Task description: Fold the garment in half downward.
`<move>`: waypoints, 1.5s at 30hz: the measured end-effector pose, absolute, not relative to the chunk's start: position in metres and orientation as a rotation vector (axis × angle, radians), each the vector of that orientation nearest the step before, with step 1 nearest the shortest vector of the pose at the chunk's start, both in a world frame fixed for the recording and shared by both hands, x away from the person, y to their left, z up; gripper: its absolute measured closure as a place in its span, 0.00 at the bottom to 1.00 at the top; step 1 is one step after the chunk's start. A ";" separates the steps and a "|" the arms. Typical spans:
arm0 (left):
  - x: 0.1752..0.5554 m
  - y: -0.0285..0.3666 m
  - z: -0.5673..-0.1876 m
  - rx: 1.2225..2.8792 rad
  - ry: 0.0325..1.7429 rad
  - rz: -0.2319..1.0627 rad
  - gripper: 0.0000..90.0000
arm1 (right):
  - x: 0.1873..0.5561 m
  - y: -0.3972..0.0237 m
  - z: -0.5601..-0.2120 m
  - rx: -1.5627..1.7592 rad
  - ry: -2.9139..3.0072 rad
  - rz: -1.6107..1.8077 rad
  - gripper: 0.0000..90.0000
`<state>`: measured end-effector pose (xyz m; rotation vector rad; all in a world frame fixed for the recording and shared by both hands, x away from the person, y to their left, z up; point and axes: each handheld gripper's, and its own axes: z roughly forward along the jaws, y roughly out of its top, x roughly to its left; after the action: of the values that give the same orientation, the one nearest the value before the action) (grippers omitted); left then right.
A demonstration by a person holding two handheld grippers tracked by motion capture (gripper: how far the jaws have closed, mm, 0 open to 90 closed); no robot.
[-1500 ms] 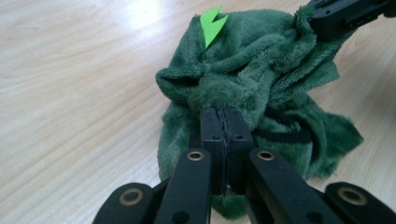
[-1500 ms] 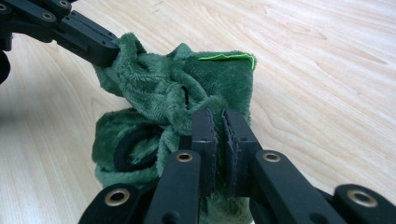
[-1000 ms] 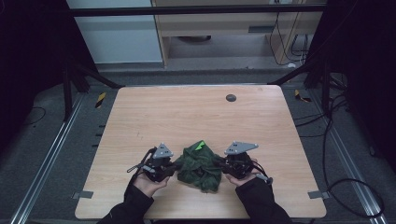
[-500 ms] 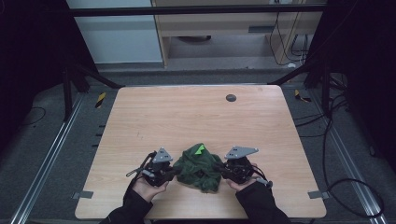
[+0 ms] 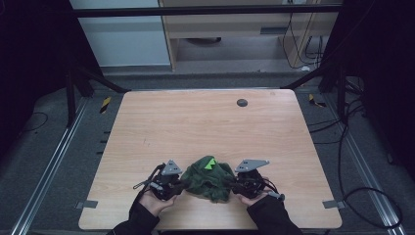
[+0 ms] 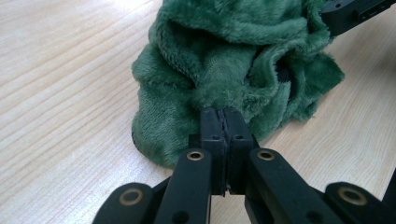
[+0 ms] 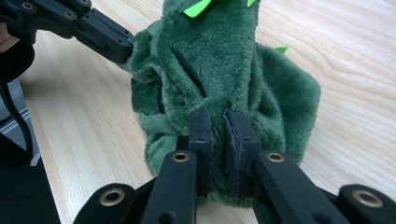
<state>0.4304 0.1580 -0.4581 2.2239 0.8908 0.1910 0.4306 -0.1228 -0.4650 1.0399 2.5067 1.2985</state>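
Slippage is the worry here, as I judge it: the left gripper (image 5: 169,183) has its jaws pressed together on only a thin fold at the edge of the green plush toy (image 5: 209,177), and if either hand pulls away sharply that tuft of pile could slide out — soft fleece gives little to bite on. The right gripper (image 5: 244,183) pinches a thicker fold on the toy's opposite side, its jaws not quite meeting around the fabric, so an uneven tug might favour that side and drag the whole bundle along the table (image 5: 195,122). The toy sits crumpled between the two grippers, touching both, near the table's front edge by the person, well apart from the small dark disc (image 5: 242,102) towards the table's far edge. Its long axis is hard to read while bunched — roughly from one gripper across to the other, along the table's front edge. A bright green spike (image 5: 211,163) on the toy's top points towards the table's far edge; which end is the head I cannot tell.
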 end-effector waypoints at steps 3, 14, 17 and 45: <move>0.430 0.157 -0.460 2.237 0.891 0.188 0.99 | 0.430 -0.124 -0.468 1.051 2.514 1.298 0.91; 0.429 0.154 -0.465 2.263 0.896 0.172 0.99 | 0.426 -0.125 -0.478 1.082 2.545 1.269 0.90; 0.429 0.154 -0.466 2.261 0.896 0.170 0.99 | 0.426 -0.124 -0.480 1.076 2.548 1.256 0.89; 0.432 0.178 -0.434 2.103 0.969 0.296 0.85 | 0.429 -0.148 -0.449 1.114 2.365 1.354 0.83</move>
<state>0.4324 0.1785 -0.4336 2.1033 0.9691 0.2955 0.4291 -0.1476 -0.4492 1.1144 2.3653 1.3540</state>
